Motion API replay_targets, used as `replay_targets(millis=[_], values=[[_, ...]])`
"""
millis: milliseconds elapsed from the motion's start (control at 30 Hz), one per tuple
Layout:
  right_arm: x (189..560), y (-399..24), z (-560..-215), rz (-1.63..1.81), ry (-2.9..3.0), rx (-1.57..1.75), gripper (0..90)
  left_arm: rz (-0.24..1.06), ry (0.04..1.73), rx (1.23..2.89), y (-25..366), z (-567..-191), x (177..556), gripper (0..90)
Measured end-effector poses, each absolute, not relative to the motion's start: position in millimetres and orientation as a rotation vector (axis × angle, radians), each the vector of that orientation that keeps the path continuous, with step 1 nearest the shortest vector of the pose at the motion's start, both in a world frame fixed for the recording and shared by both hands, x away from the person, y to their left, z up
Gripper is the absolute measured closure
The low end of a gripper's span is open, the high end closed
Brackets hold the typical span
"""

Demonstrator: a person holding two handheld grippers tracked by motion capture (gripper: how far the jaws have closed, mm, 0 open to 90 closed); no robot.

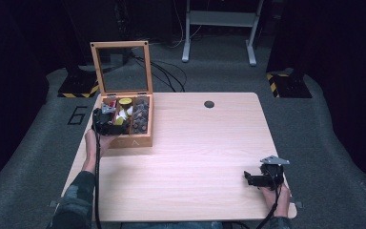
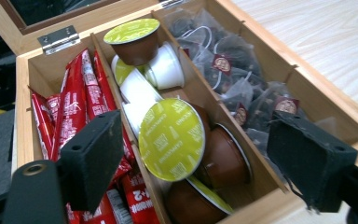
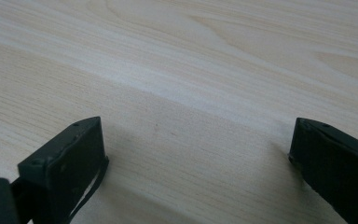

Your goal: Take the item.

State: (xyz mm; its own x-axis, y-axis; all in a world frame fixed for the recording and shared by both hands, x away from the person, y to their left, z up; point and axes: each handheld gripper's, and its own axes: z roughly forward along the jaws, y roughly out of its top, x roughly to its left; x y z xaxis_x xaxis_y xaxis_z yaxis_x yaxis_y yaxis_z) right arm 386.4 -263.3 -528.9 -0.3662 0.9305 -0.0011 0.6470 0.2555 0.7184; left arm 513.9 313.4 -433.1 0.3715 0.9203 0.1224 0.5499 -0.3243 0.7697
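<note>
Left gripper (image 2: 198, 161): we see matte black jaws apart around round green-foil coffee capsule (image 2: 171, 138) | wooden box (image 2: 307, 86) | right gripper (image 3: 198, 163): wide, over pale wood-grain table (image 3: 191, 60).

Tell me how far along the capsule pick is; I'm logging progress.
Done: the wooden box stands open, its lid up. In hand: the left gripper hovers open in the middle compartment, its jaws either side of a green-lidded capsule, not yet pressing it. Left: closing on it and lifting it out. The right gripper rests open on the table.
</note>
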Motion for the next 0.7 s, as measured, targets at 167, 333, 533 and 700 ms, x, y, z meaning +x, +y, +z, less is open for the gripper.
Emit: replay_targets(millis=[167, 333, 533, 700], values=[[386.4, -263.3, -528.9, 0.891, 2.105, 1.433, 2.7, 0.759, 1.277, 2.04, 307.1, -441.8, 521.3, 25.9], [386.4, -263.3, -528.9, 0.891, 2.105, 1.432, 2.7, 0.796, 1.293, 2.054, 303.5, -445.5, 524.7, 32.9], [386.4, -263.3, -528.9, 0.891, 2.105, 1.432, 2.7, 0.804, 1.305, 2.07, 301.3, -450.4, 528.7, 39.8], [386.4, -263.3, -529.0, 0.892, 2.105, 1.431, 2.8, 0.789, 1.319, 2.078, 301.9, -454.9, 531.7, 44.3]])
